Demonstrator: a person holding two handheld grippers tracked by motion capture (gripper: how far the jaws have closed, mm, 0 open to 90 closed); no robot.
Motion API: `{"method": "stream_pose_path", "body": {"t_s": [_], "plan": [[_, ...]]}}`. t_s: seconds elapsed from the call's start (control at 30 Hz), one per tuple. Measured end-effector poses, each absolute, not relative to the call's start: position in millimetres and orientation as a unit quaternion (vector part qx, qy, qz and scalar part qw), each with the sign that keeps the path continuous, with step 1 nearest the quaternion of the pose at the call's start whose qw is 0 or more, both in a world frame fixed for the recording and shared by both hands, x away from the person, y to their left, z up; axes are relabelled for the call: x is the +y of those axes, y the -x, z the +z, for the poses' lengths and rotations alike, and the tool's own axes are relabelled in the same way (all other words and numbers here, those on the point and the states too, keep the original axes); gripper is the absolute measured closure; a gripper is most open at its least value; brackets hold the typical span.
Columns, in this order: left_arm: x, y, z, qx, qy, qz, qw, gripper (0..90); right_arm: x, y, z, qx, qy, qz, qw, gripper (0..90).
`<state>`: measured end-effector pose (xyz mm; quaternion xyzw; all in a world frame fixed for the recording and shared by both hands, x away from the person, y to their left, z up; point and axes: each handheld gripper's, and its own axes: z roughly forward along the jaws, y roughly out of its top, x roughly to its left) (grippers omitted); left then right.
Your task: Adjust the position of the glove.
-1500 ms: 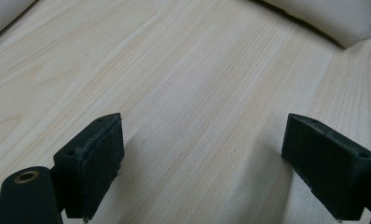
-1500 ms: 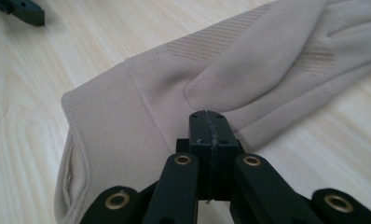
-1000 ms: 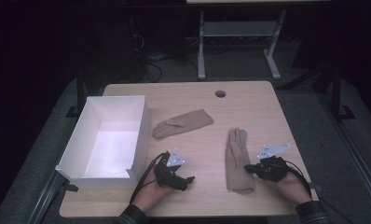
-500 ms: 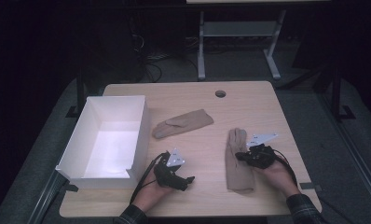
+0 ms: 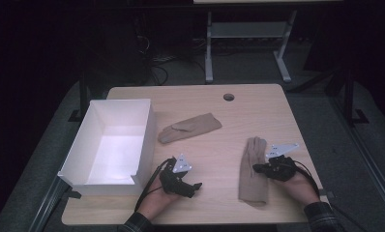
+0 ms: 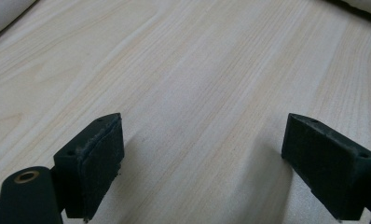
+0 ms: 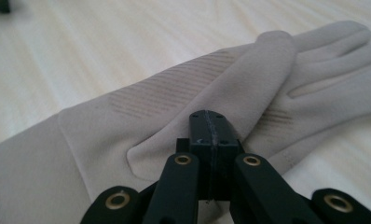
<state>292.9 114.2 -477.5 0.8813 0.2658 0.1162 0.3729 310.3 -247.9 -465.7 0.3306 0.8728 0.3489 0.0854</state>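
Right tongs [image 5: 256, 168]: seen at the near right of the surface, held in the right hand [image 5: 297, 186]; jaws pressed together, pad against pad, with no cloth seen between them in the right gripper view [image 7: 214, 135]; tips are placed over the right edge of the near glove; whether they touch it cannot be told.
Left tongs [image 5: 196, 185]: seen at the near middle-left, held in the left hand [image 5: 154, 198]; jaws are held wide apart in the left gripper view [image 6: 202, 163], with bare wood between them and nothing gripped.
Near glove [image 5: 253, 169]: a beige glove laid flat at the near right, fingers pointed to the far side, cuff toward the near edge; in the right gripper view [image 7: 141, 126] the thumb is seen folded across the palm just beyond the tips.
Far glove [image 5: 189, 128]: a second beige glove laid flat near the middle, just right of the box, well apart from both tongs.
Box [image 5: 79, 150]: a white open box set at the left; the left tongs are found just beside its near right corner.
Surface [image 5: 219, 150]: light wood, with a round hole [image 5: 229, 97] near the far edge.
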Motion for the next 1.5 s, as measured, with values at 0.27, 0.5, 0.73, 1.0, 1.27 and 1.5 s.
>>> {"method": "stream_pose_path", "body": {"t_s": [0.27,0.5,0.73,1.0,1.27,1.5], "plan": [[113.8,-292.0,-477.8,0.272,-0.880,0.112,0.374,12.3,-257.9,-297.0,-464.4,0.873,-0.322,0.359,0.072,83.4],[113.6,-291.8,-477.8,0.273,-0.879,0.112,0.374,12.2,-274.6,-299.9,-458.7,0.838,-0.373,0.374,0.137,51.9],[111.9,-292.5,-477.9,0.276,-0.877,0.113,0.376,12.3,-294.0,-312.6,-470.2,0.806,-0.446,0.355,0.161,27.4],[106.4,-294.4,-472.3,0.279,-0.881,0.115,0.364,32.5,-305.6,-320.4,-479.7,0.786,-0.484,0.342,0.178,17.4],[101.6,-313.6,-462.9,0.315,-0.873,0.099,0.359,70.6,-305.5,-320.8,-482.4,0.787,-0.477,0.342,0.189,13.5],[98.9,-338.9,-458.1,0.332,-0.869,0.084,0.357,89.7,-304.6,-321.1,-483.0,0.791,-0.471,0.342,0.186,11.2]]}}
